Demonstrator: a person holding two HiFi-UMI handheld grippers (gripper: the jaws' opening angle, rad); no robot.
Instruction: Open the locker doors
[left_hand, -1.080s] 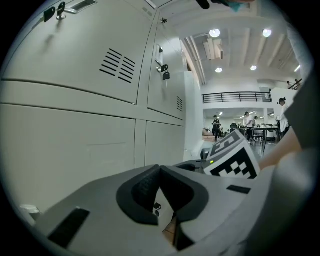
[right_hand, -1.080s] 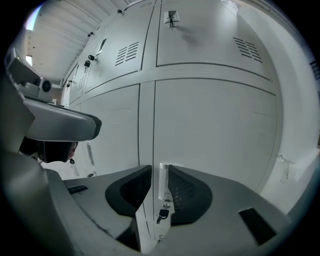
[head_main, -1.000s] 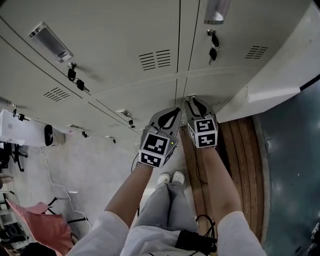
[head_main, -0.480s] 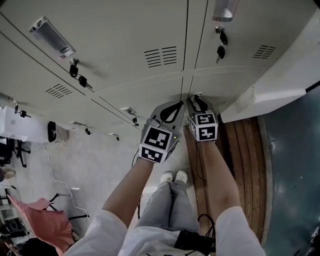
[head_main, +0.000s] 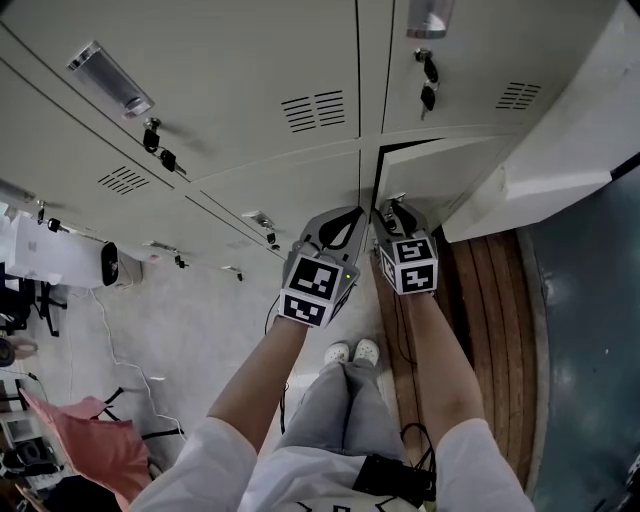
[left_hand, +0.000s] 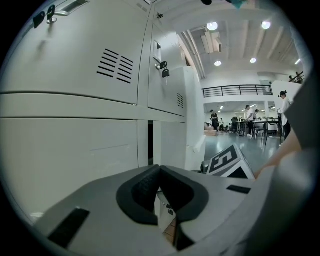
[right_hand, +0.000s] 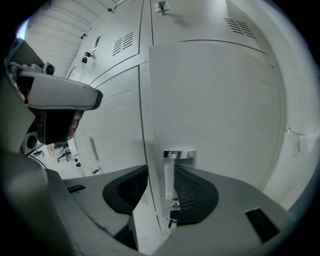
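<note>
Right gripper (head_main: 394, 214) is loosely straddling the short chrome bar handle (right_hand: 171, 172), its jaws having just been widening. The pale grey lower locker door (head_main: 440, 165) is standing slightly ajar. Left gripper (head_main: 345, 222) is idling beside it, pinched closed and empty. Neighbouring locker doors (head_main: 250, 60) are waiting unopened.

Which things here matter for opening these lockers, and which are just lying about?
Job: pale grey metal lower locker door, ajar; its chrome bar handle; closed grey locker doors.
Lying about: pink cloth; brown wooden slatted board.
</note>
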